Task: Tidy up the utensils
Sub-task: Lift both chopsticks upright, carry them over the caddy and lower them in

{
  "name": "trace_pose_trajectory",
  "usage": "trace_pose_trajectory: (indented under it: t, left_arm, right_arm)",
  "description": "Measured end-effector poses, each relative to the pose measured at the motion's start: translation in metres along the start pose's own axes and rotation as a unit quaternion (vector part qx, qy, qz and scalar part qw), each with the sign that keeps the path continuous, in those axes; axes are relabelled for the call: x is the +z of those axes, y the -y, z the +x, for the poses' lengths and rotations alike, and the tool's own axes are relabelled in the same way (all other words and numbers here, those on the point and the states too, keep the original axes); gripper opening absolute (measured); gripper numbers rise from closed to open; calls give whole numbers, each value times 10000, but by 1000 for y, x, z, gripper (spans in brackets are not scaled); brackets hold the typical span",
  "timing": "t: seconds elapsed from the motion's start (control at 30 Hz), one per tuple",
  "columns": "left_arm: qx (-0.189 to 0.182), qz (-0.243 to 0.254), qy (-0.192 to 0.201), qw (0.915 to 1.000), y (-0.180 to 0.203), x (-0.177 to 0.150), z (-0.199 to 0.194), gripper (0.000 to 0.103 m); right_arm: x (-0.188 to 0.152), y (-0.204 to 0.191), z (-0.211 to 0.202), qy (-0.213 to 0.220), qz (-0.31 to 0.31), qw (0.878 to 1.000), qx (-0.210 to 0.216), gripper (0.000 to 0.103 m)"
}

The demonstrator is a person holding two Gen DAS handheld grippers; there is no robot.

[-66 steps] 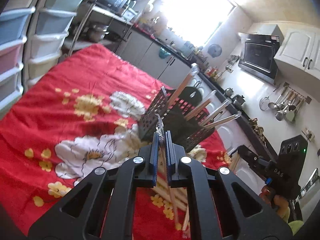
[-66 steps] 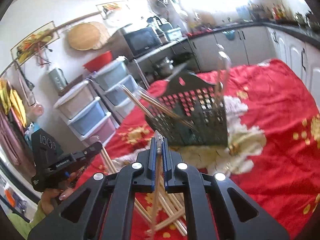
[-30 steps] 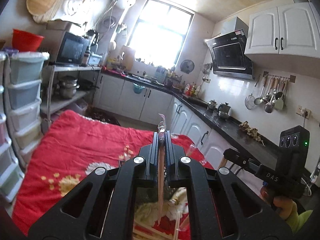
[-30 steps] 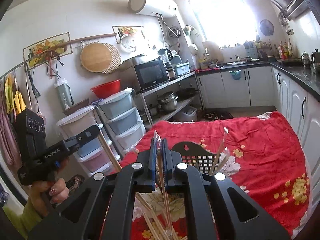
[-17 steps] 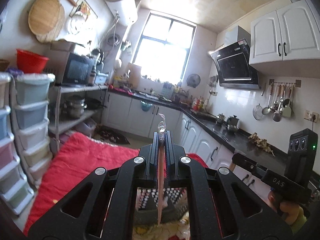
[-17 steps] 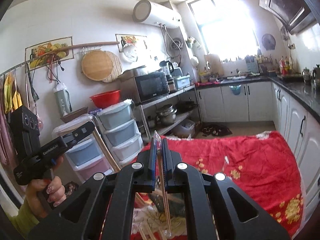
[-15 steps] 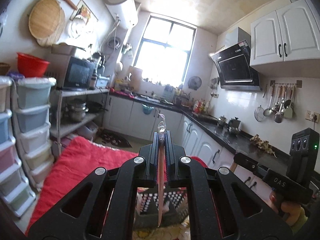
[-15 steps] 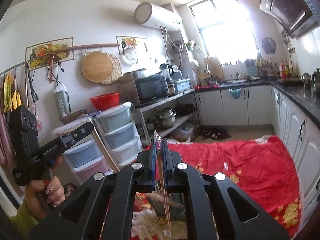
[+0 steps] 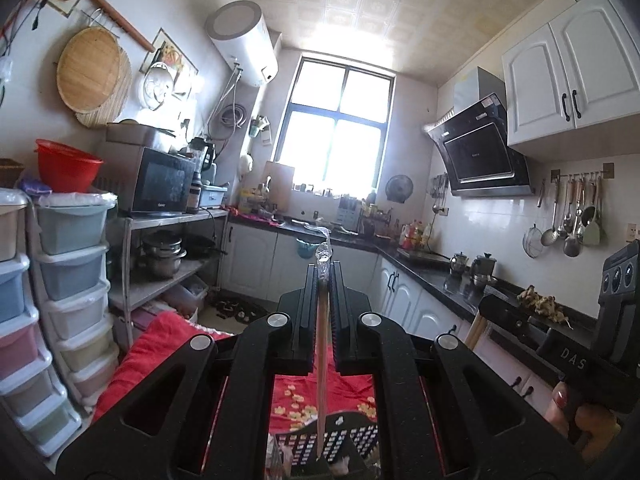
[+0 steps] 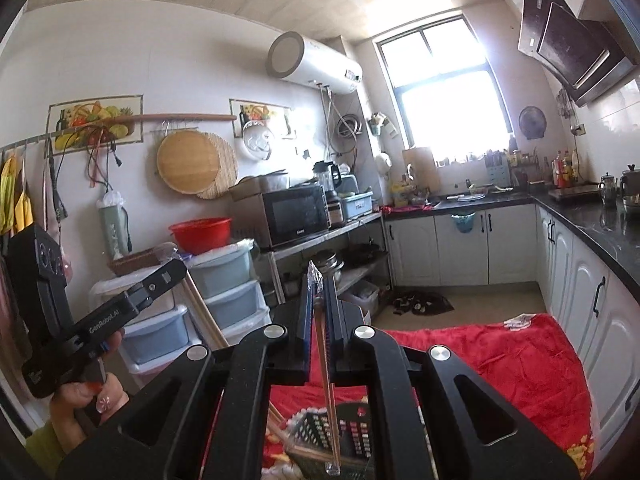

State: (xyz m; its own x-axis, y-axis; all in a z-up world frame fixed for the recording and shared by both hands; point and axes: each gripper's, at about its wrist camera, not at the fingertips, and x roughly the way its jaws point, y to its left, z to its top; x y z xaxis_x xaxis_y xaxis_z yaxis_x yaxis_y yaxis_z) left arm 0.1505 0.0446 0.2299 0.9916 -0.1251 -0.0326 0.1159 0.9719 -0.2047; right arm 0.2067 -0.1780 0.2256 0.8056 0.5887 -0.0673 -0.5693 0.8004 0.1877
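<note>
My left gripper [image 9: 323,276] is shut on a wrapped chopstick [image 9: 321,376] that hangs down between its arms, its clear wrapper sticking out past the fingertips. The chopstick's lower tip sits above the black perforated utensil basket [image 9: 340,444] on the red floral cloth [image 9: 292,396]. My right gripper [image 10: 319,286] is shut on another wrapped chopstick [image 10: 326,380], which slants down toward the same basket [image 10: 344,436]. More chopsticks [image 10: 276,420] lean out of the basket's left side. Each view shows the other gripper: the right one [image 9: 496,306] and the left one [image 10: 172,276], both holding sticks.
Stacked plastic drawers [image 9: 72,280] and a metal shelf with a microwave [image 9: 160,180] stand left of the table. White cabinets with a dark counter [image 10: 588,232] run along the right. A hand [image 10: 88,396] holds the left gripper's grip.
Both grippers have risen and tilted up with their chopsticks still clamped. The table and basket have dropped to the bottom edge of both views.
</note>
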Motion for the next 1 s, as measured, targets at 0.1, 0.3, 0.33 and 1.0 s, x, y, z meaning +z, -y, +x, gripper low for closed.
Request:
trace_pose_trajectory:
  t: [0.1,0.3,0.33,1.0]
  left_arm:
    - [12,-30,22,10000,0,0,9,3]
    - [131,-35,43,9999,-2,-5,28,3]
    - [153,-30,29,9999,-3,-7,32,3]
    - [152,-91,-392,9991,-19,-69,60,3]
  right_arm:
    - [3,7,6,87,57,9999,-70,6]
    - [5,14,21,196,81,9996,-208,6]
    - [3,16,24,208,69,9995,-240,6]
    - [-49,27,67,-75,102,9990,-430,6]
